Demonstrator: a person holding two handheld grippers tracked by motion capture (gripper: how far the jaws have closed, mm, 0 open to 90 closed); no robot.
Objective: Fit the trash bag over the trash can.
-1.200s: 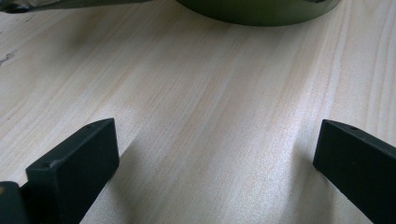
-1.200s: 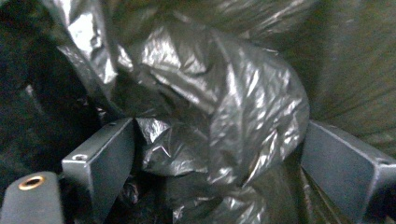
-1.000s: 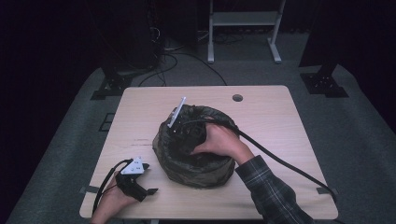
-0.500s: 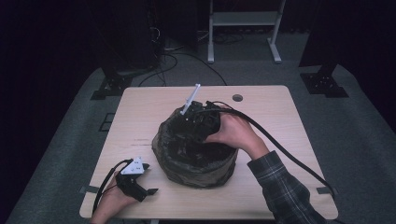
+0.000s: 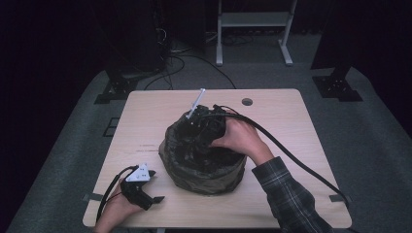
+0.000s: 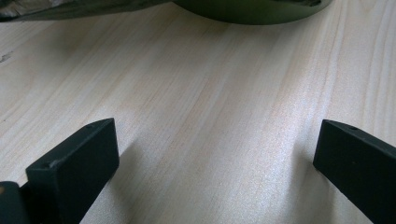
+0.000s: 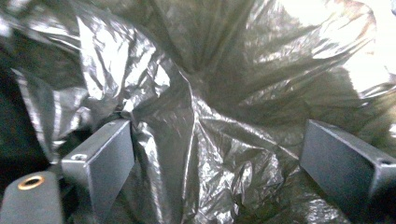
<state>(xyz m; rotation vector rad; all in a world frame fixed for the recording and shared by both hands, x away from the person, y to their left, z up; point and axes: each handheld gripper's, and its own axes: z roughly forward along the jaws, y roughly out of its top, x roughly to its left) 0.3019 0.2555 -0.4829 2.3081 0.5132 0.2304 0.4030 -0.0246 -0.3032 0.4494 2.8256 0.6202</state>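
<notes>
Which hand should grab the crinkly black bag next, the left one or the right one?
Probably the right. The right gripper is down in the bin's black bag, jaws open with plastic between them. The left gripper rests apart on the table, jaws open over bare wood.

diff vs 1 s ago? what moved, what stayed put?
The right claw and its hand moved from the middle of the bin bag toward its far rim, jaws open against the black plastic. The left claw stayed open on the table; the bag kept its place.
</notes>
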